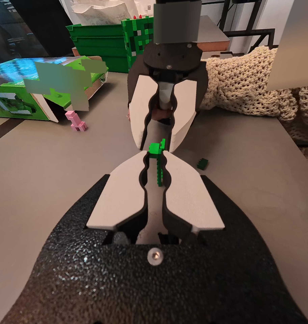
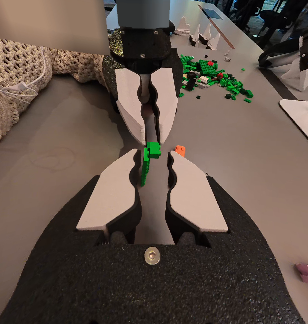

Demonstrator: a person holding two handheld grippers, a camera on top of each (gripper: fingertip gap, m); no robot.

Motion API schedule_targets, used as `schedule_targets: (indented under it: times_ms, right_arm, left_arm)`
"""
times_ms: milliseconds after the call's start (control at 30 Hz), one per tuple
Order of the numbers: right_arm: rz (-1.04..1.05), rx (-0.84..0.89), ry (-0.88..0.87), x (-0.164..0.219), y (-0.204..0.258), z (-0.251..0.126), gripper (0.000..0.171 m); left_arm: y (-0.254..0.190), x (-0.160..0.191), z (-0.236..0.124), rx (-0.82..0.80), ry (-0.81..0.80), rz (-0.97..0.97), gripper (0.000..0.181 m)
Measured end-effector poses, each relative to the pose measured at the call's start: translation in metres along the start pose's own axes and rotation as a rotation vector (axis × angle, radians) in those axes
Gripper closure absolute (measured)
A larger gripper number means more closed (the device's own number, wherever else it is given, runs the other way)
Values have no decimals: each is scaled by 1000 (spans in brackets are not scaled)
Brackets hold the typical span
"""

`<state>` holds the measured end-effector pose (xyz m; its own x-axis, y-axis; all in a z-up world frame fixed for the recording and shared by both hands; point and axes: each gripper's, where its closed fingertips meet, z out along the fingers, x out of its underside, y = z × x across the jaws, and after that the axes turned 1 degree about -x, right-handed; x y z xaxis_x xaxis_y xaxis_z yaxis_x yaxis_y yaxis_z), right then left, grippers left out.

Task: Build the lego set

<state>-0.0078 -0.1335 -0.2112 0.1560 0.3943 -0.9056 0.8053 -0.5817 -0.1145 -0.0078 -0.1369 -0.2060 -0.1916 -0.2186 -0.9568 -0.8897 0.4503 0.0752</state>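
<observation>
bright green stepped lego plate assembly point(image 1: 155, 152) stands on edge above the grey table point(image 1: 44, 175), pinched in the left gripper point(image 1: 155, 154), fingers closed on it. right gripper point(image 2: 153, 154) is spread open w/ the piece between its fingers, gripping nothing. risk imo: thin edge grip, so any push from the right could twist or pop it out.

Lighting is dim, warm and indoor. Soft shadows lie on the desk point(image 2: 237, 157) beneath the far tool in both views. Specular glints show on the textured black body of the left tool point(image 1: 154, 154). Strong wide-angle distortion bends both pictures at the edges. The pink piece point(image 2: 307, 272) at the frame edge is blurred.
</observation>
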Motion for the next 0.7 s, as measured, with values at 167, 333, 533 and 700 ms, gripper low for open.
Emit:
schedule_targets:
  times_ms: [167,333,533,700]
  right_arm:
    - [4,-2,2,1,0,0,147]
    - [8,-21,2,1,3,1,155]
    - [43,-41,-3,2,5,1,156]
    - [102,-63,14,3,5,1,156]
  left_arm:
    - [-1,0,0,4,-2,-2,170]
    - [-1,0,1,7,-4,-3,170]
    - [-3,0,1,21,-6,-18,170]
    - [-3,2,2,16,3,-5,169]
